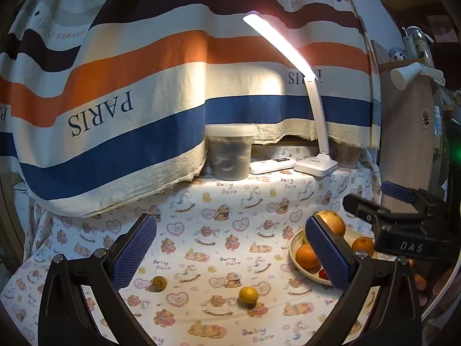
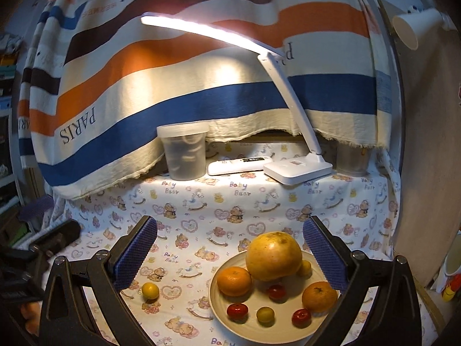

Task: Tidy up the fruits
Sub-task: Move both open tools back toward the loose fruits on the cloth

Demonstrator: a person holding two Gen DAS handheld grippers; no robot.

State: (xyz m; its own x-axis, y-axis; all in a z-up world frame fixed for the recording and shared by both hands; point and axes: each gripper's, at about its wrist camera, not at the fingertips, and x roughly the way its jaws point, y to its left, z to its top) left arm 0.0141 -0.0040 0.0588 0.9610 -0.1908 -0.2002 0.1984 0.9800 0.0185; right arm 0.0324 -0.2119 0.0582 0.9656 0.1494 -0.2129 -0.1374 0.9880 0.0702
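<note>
In the right wrist view a cream plate (image 2: 276, 333) holds a big yellow pomelo (image 2: 273, 255), two oranges (image 2: 234, 281), three red tomatoes (image 2: 237, 310) and two small yellow fruits (image 2: 265, 314). My right gripper (image 2: 230, 255) hovers open in front of the plate with nothing between its blue pads. A small yellow fruit (image 2: 150, 290) lies on the cloth left of the plate. In the left wrist view that yellow fruit (image 1: 248, 294) and a brownish small fruit (image 1: 159, 282) lie on the cloth. My left gripper (image 1: 230, 250) is wide open and empty above them. The plate (image 1: 295, 245) is partly hidden behind its right finger.
A lit white desk lamp (image 2: 298, 168), a frosted plastic tub (image 2: 184, 154) and a flat white device (image 2: 239, 165) stand at the back under a striped cloth (image 2: 173, 72). A wooden board (image 2: 426, 173) bounds the right side. The bear-print tablecloth (image 1: 219, 230) covers the table.
</note>
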